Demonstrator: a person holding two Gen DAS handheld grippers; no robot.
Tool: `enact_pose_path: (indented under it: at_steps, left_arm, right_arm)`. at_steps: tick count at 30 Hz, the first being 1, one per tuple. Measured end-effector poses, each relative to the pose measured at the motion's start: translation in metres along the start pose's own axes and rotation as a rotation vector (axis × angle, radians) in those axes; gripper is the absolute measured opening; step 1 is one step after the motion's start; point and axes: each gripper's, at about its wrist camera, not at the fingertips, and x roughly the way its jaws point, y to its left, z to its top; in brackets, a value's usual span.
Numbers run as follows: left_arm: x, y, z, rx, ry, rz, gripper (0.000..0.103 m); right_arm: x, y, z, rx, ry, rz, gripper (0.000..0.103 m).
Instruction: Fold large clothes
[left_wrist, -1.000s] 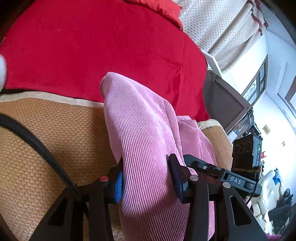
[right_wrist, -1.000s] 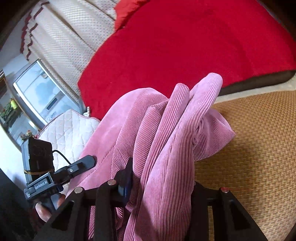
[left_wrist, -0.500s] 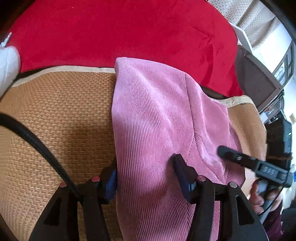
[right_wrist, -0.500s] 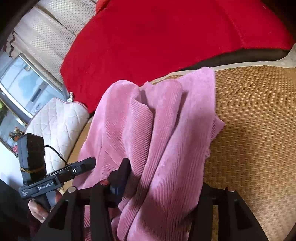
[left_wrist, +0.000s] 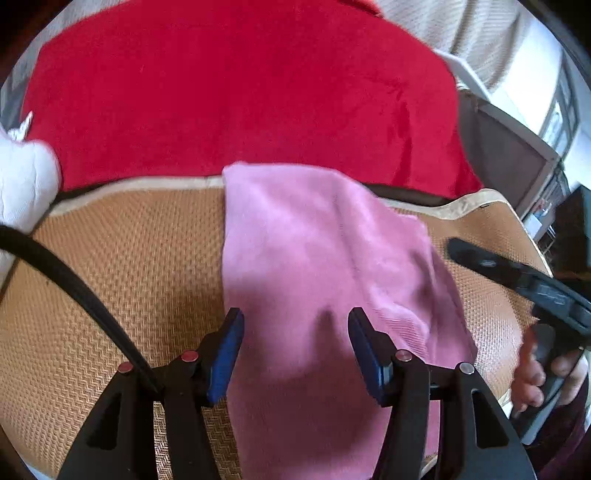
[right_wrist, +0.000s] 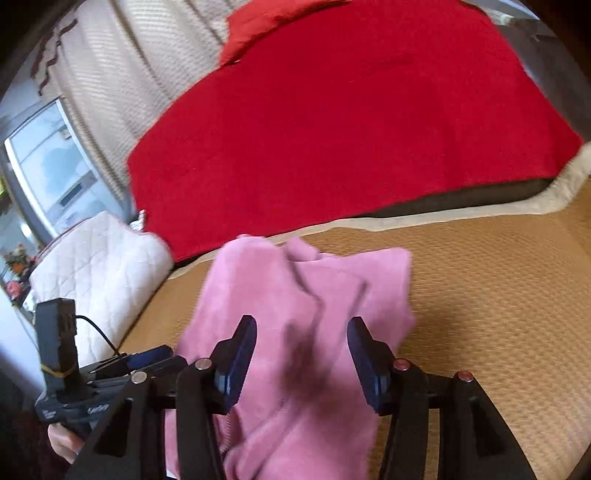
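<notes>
**Both hand-held grippers spread over the pink garment**

A red blanket (left_wrist: 240, 92) covered the far side, and its near edge met the woven mat (left_wrist: 110, 277). The pink garment (left_wrist: 314, 258) lay folded on the mat, with bare mat to its left and right. The left hand-held gripper (left_wrist: 295, 350) hovered low over it with jaws wide and nothing held. The right hand-held gripper (right_wrist: 301, 354) did likewise, its fingers straddling the cloth's rumpled end.
</notes>
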Motion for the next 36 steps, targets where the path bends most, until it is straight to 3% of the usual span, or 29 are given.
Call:
enact_pose_path:
  at_steps: [2, 4, 7, 11, 15, 17, 21, 27, 36]
  left_arm:
    - [0.002, -0.009, -0.003, 0.042, 0.009, 0.021, 0.059]
    - [0.018, -0.016, -0.010, 0.078, 0.056, 0.051, 0.060]
    - [0.038, -0.024, -0.019, 0.134, 0.073, 0.115, 0.063]
    - [0.032, -0.019, -0.016, 0.096, 0.062, 0.094, 0.064]
    - [0.002, -0.022, -0.018, 0.049, -0.001, 0.124, 0.064]
    - [-0.017, -0.034, -0.025, 0.066, -0.062, 0.183, 0.081]
    - [-0.063, -0.051, -0.038, 0.102, -0.170, 0.307, 0.086]
    - [-0.115, -0.068, -0.036, 0.094, -0.251, 0.411, 0.088]
    - [-0.204, -0.093, -0.048, 0.047, -0.388, 0.485, 0.092]
  right_arm:
    - [0.012, 0.009, 0.000, -0.027, 0.013, 0.003, 0.039]
    - [0.034, 0.011, -0.001, -0.030, 0.052, -0.002, 0.039]
    - [0.084, 0.002, -0.010, -0.010, 0.203, -0.071, 0.038]
    - [0.084, -0.002, -0.008, 0.028, 0.197, -0.063, 0.038]
    - [0.053, 0.008, -0.017, -0.023, 0.147, -0.165, 0.047]
    - [0.027, 0.008, -0.023, -0.047, 0.110, -0.169, 0.052]
    - [-0.030, 0.022, -0.036, -0.076, -0.008, -0.240, 0.071]
    - [-0.097, 0.050, -0.051, -0.128, -0.055, -0.289, 0.071]
    - [-0.182, 0.095, -0.074, -0.175, -0.094, -0.297, 0.071]
